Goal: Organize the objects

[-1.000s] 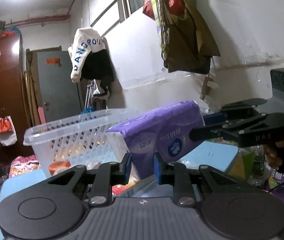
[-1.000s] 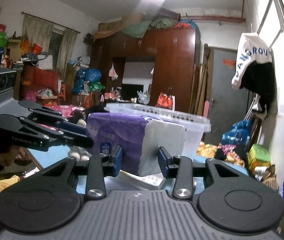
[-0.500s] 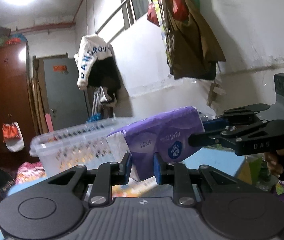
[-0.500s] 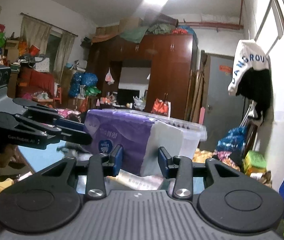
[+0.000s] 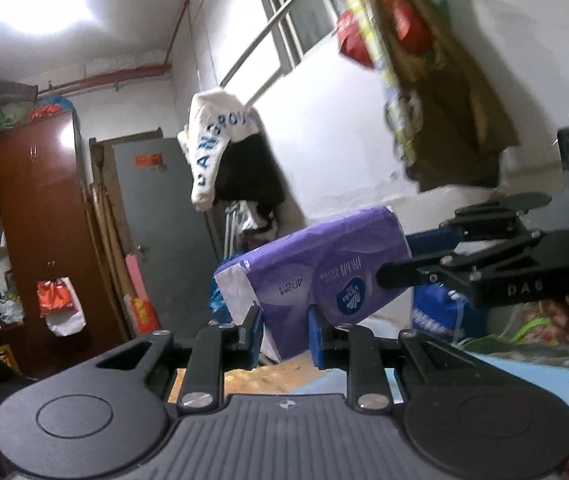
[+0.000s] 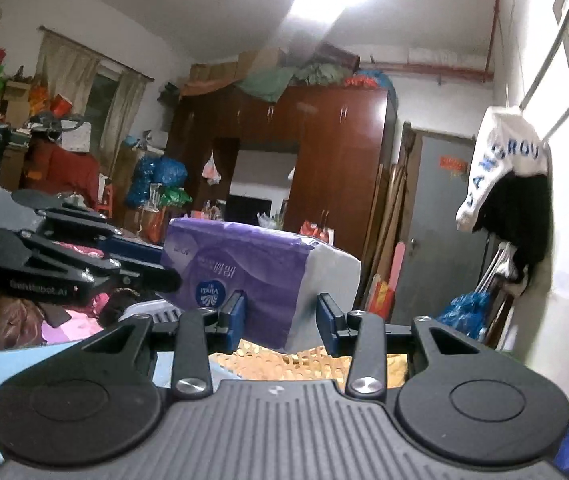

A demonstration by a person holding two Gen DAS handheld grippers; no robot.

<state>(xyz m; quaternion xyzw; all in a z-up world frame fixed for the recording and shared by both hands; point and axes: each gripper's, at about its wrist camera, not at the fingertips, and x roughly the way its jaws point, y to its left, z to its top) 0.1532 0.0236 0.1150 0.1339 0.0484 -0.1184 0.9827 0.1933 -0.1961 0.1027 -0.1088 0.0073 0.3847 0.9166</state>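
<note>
A purple and white pack of tissues (image 5: 316, 276) hangs in the air between both grippers. My left gripper (image 5: 284, 336) is shut on its lower near corner. My right gripper (image 6: 280, 316) is shut on the pack's other end (image 6: 260, 276); it shows in the left wrist view (image 5: 400, 264) coming in from the right. The left gripper shows in the right wrist view (image 6: 156, 268) coming in from the left. A white lattice basket rim (image 6: 284, 360) lies just below the pack in the right wrist view.
A light blue tabletop (image 5: 524, 376) lies below. A white wall (image 5: 344, 140) with hanging bags (image 5: 436, 92) is on the right. A brown wardrobe (image 6: 336, 184), a grey door (image 5: 164, 232) and clutter stand behind.
Both grippers have lifted the tissue pack upward together. The basket has dropped out of the left wrist view and sits lower in the right wrist view.
</note>
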